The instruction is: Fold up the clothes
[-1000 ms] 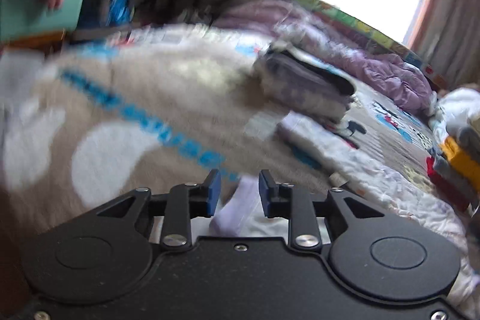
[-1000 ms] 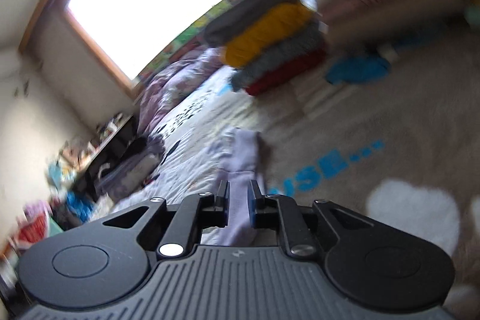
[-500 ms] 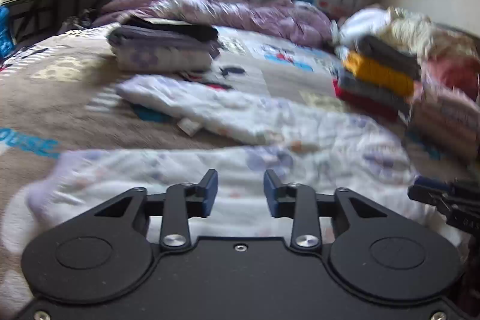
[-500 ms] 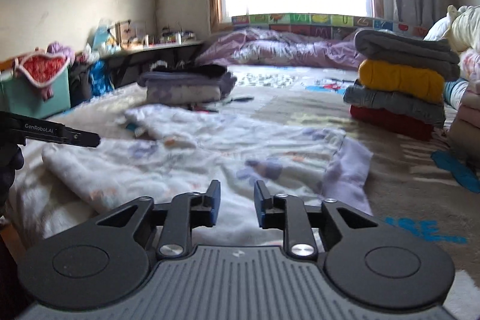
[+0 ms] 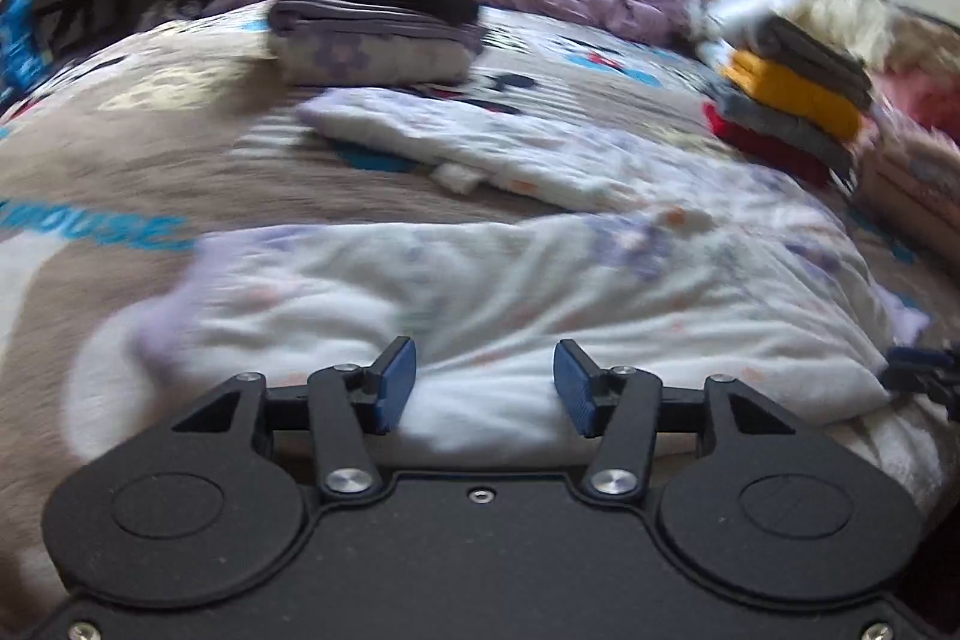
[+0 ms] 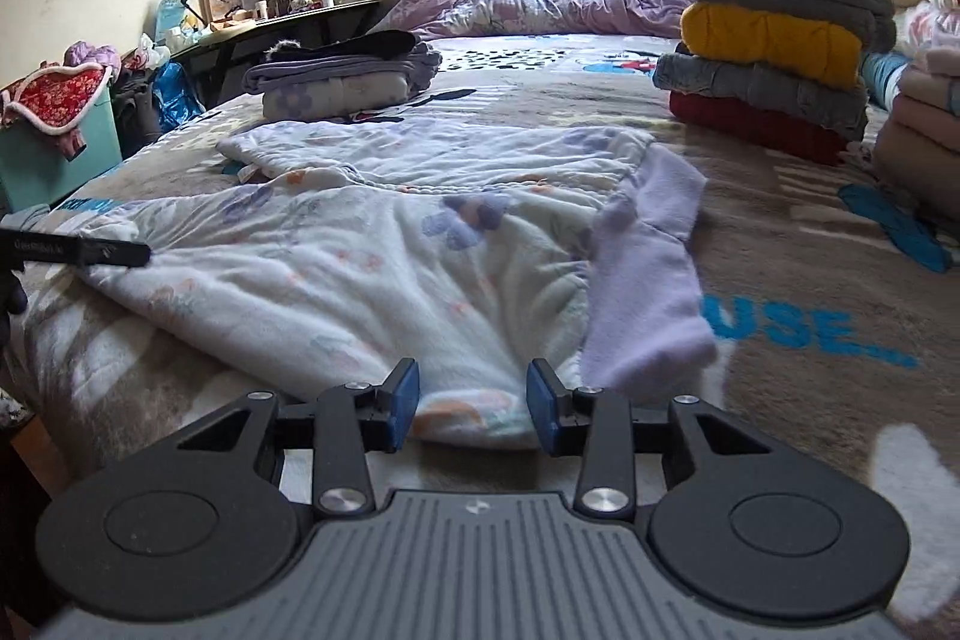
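Both tools, left tool [image 5: 485,381] and right tool [image 6: 472,403], are opening, gripping nothing, the white floral garment [image 6: 372,280] lying just beyond them; a teal bin [image 6: 57,142] beside the bed [image 6: 840,292] is holding red cloth [image 6: 51,97].

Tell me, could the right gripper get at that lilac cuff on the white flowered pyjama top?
Probably yes: the lilac cuff lies uncovered on the bed beside the right gripper, whose jaws, just opening, hold nothing.
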Tool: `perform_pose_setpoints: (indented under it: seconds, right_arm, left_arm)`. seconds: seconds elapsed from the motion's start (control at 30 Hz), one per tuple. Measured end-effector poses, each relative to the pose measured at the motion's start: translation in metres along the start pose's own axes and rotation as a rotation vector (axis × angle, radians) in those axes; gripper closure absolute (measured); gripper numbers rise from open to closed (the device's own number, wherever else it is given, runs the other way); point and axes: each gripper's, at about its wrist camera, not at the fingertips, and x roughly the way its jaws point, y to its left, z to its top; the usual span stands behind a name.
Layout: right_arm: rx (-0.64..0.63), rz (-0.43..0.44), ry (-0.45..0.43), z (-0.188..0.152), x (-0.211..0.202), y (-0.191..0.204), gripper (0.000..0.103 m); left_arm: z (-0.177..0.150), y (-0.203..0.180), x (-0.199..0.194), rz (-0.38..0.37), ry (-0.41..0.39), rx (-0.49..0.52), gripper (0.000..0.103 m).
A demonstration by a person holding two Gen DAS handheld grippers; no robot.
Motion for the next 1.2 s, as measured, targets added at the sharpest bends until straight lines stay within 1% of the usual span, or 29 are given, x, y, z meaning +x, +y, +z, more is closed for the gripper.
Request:
perform_pose_setpoints:
  seconds: [0.13, 0.17, 0.2, 0.23, 0.27, 0.3, 0.37, 0.47, 0.5, 0.53, 0.6, 0.63, 0.7, 0.73, 0.8, 0.87, 0.93, 1.0, 1.1, 1.17, 1.2]
  right_arm:
    - [-0.062, -0.030, -0.013, -0.005, -0.013, 0.000, 0.063]
    - [-0.086, -0.053, -0.012, -0.007, -0.016, -0.001, 0.062]
    - [-0.110, -0.075, -0.012, -0.009, -0.019, -0.001, 0.062]
    - [-0.134, -0.098, -0.012, -0.011, -0.023, -0.001, 0.062]
    - [-0.160, -0.119, -0.024, -0.014, -0.027, -0.002, 0.062]
    - [-0.186, -0.140, -0.037, -0.018, -0.031, -0.003, 0.062]
    - [-0.237, -0.186, -0.052, -0.024, -0.037, -0.004, 0.062]
    - [-0.312, -0.231, -0.075, -0.029, -0.041, -0.002, 0.061]
    - [-0.338, -0.243, -0.083, -0.030, -0.042, 0.000, 0.060]
    - [-0.363, -0.255, -0.091, -0.031, -0.042, 0.002, 0.059]
    - [-0.440, -0.268, -0.105, -0.032, -0.040, 0.011, 0.055]
    - [-0.486, -0.276, -0.108, -0.034, -0.039, 0.017, 0.054]
    - [-0.568, -0.294, -0.099, -0.038, -0.033, 0.025, 0.052]
    - [-0.603, -0.301, -0.090, -0.040, -0.030, 0.028, 0.051]
    - [-0.647, -0.310, -0.064, -0.043, -0.023, 0.032, 0.050]
    - [-0.676, -0.316, -0.057, -0.045, -0.019, 0.032, 0.049]
    - [-0.699, -0.322, -0.060, -0.047, -0.017, 0.032, 0.047]
    - [-0.714, -0.333, -0.067, -0.049, -0.016, 0.031, 0.042]
    - [-0.734, -0.346, -0.079, -0.049, -0.013, 0.028, 0.038]
    - [-0.743, -0.347, -0.086, -0.048, -0.011, 0.026, 0.037]
    - [-0.748, -0.347, -0.090, -0.048, -0.010, 0.025, 0.037]
  left_arm:
    - [-0.002, 0.028, -0.019, 0.099, -0.017, -0.069, 0.049]
    - [-0.002, 0.034, -0.024, 0.117, -0.022, -0.087, 0.048]
    - [-0.002, 0.039, -0.029, 0.132, -0.027, -0.106, 0.041]
    - [-0.002, 0.043, -0.035, 0.162, -0.040, -0.114, 0.033]
    - [-0.001, 0.045, -0.041, 0.189, -0.064, -0.109, 0.032]
    - [-0.001, 0.047, -0.048, 0.197, -0.084, -0.105, 0.032]
    - [-0.001, 0.051, -0.061, 0.182, -0.131, -0.099, 0.032]
    - [0.001, 0.035, -0.075, 0.200, -0.181, 0.065, 0.031]
    - [0.000, 0.028, -0.077, 0.203, -0.183, 0.139, 0.030]
    - [-0.002, 0.020, -0.077, 0.204, -0.174, 0.219, 0.030]
    - [-0.011, 0.001, -0.071, 0.231, -0.129, 0.407, 0.030]
    - [-0.018, -0.009, -0.066, 0.259, -0.103, 0.516, 0.030]
    - [-0.033, -0.024, -0.056, 0.339, -0.072, 0.711, 0.030]
    - [-0.040, -0.027, -0.052, 0.361, -0.063, 0.783, 0.030]
    - [-0.047, -0.028, -0.047, 0.364, -0.050, 0.846, 0.030]
    - [-0.050, -0.025, -0.043, 0.370, -0.036, 0.878, 0.029]
    - [-0.051, -0.022, -0.036, 0.416, -0.025, 0.895, 0.026]
    - [-0.051, -0.017, -0.029, 0.452, -0.013, 0.904, 0.021]
    - [-0.053, -0.013, -0.021, 0.451, -0.007, 0.932, 0.021]
    - [-0.054, -0.014, -0.018, 0.447, -0.025, 0.954, 0.021]
    - [-0.055, -0.014, -0.017, 0.446, -0.035, 0.965, 0.024]
